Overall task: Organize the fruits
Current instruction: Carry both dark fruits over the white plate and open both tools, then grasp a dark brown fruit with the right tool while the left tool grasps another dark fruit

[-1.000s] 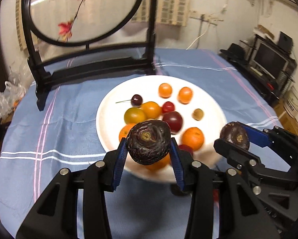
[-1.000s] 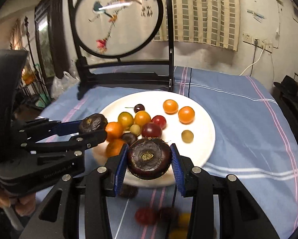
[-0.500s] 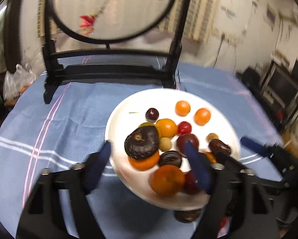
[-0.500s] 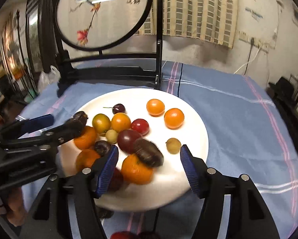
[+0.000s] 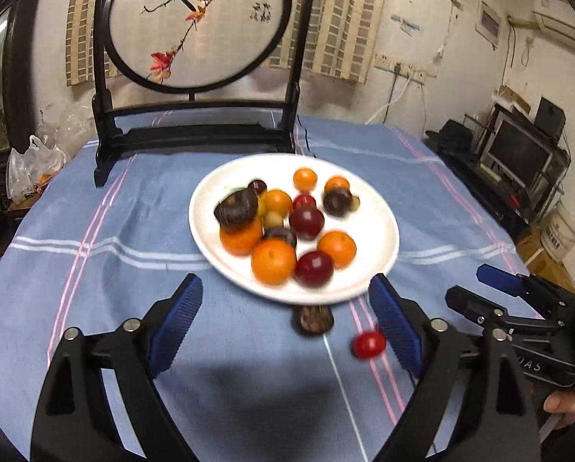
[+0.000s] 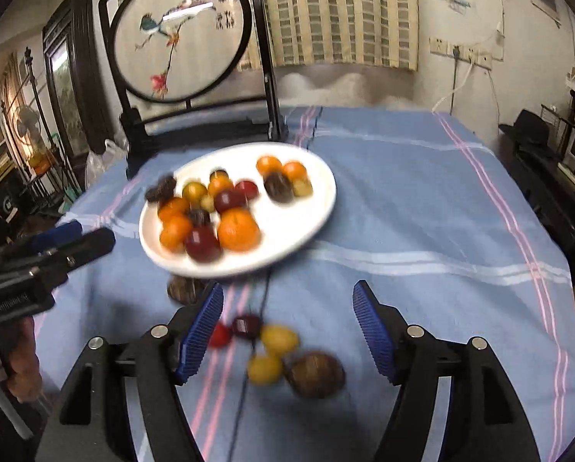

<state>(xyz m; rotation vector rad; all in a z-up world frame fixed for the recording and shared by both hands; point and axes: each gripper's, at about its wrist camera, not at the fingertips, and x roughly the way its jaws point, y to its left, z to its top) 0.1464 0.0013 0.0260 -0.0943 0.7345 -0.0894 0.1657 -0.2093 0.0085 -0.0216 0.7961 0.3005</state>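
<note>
- Left gripper (image 5: 285, 323): its blue-padded jaws are opening, spread wide, with nothing gripped between them.
- Right gripper (image 6: 287, 329): its jaws are also opening, and no pad presses on any fruit.
- Just ahead of the right gripper's fingers, on the blue tablecloth (image 6: 422, 208), lies a loose cluster: a brown passion fruit (image 6: 316, 374), two yellow fruits (image 6: 279, 339), a dark cherry (image 6: 246, 325) and a red one (image 6: 220, 335).
- Ahead of the left gripper, near its right finger, lie a red cherry tomato (image 5: 368, 343) and another dark wrinkled fruit (image 5: 313, 319), close against the plate's near edge.
- Beyond both grippers sits the white plate (image 5: 380, 215), heaped with oranges (image 5: 273, 261), dark red plums (image 5: 314, 268) and dark passion fruits (image 5: 236, 208).
- Farthest off stands a round embroidered screen (image 5: 199, 19) in a black frame.
</note>
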